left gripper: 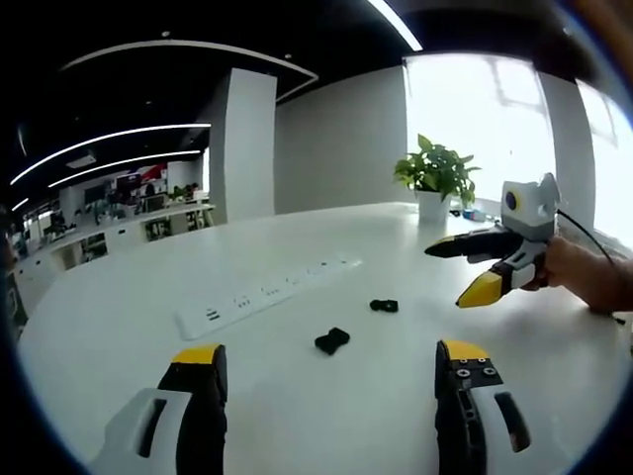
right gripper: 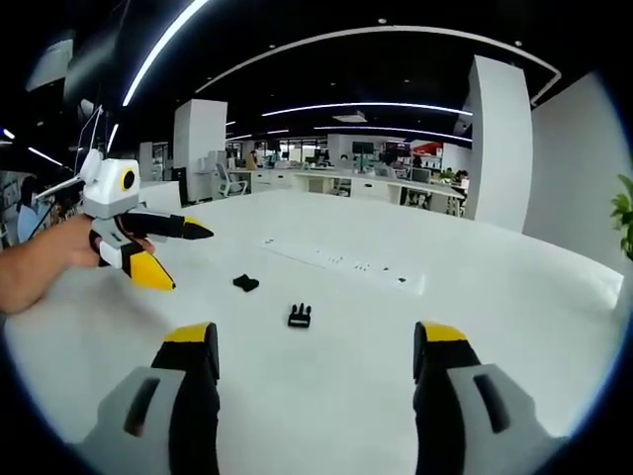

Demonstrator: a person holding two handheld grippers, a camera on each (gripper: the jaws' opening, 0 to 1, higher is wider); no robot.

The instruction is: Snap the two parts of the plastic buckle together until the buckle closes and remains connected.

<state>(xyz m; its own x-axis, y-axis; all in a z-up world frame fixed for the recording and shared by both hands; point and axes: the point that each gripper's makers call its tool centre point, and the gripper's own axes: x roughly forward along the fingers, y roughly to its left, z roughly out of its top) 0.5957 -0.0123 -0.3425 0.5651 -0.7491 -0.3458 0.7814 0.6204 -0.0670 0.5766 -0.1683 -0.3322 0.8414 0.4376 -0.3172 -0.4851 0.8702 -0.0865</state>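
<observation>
Two black plastic buckle parts lie apart on the white table [left gripper: 119,327]. In the left gripper view the nearer part [left gripper: 332,340] sits just ahead of my left gripper [left gripper: 330,354], which is open and empty; the second part [left gripper: 384,306] lies farther right. My right gripper [left gripper: 445,277] hovers open above the table at the right, held by a hand [left gripper: 584,272]. In the right gripper view the pronged part [right gripper: 300,316] lies just ahead of my open right gripper [right gripper: 316,334], the other part [right gripper: 245,283] farther left. The left gripper [right gripper: 191,259] hangs open at the left.
A long white power strip [left gripper: 262,295] lies across the table beyond the buckle parts, also seen as the power strip [right gripper: 341,263]. A potted plant [left gripper: 435,173] stands at the table's far edge by a bright window. Office desks and white pillars fill the background.
</observation>
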